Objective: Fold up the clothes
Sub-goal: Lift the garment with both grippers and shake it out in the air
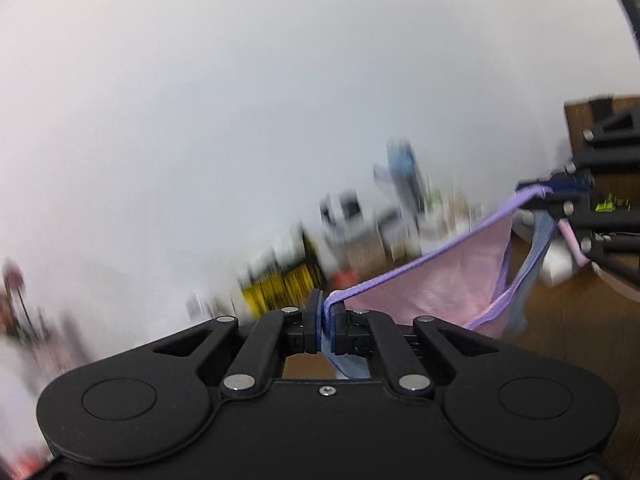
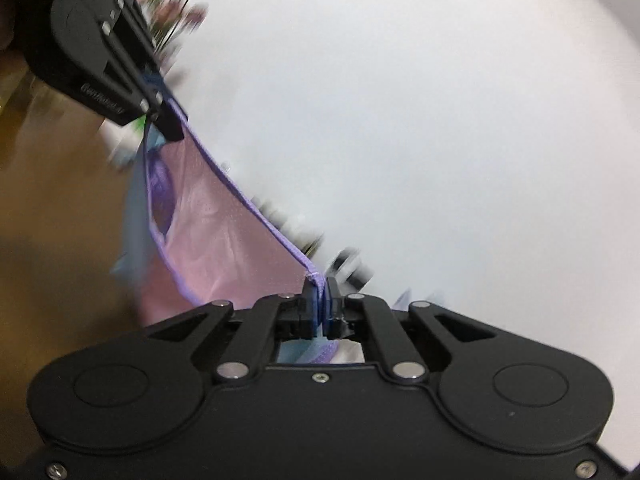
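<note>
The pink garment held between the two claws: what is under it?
Under the hanging pink garment a brown wooden surface shows, blurred. A pale blue layer hangs beside the pink cloth. Anything directly below the garment is covered by it and cannot be seen.

A brown wooden surface [image 2: 60,208] lies below, its far edge lined with blurred clutter [image 1: 360,232].

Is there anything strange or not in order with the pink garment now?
Nothing looks damaged. The pink garment hangs in the air, its purple edge stretched between the left gripper and the right gripper, both shut on it. The background is blurred.
</note>
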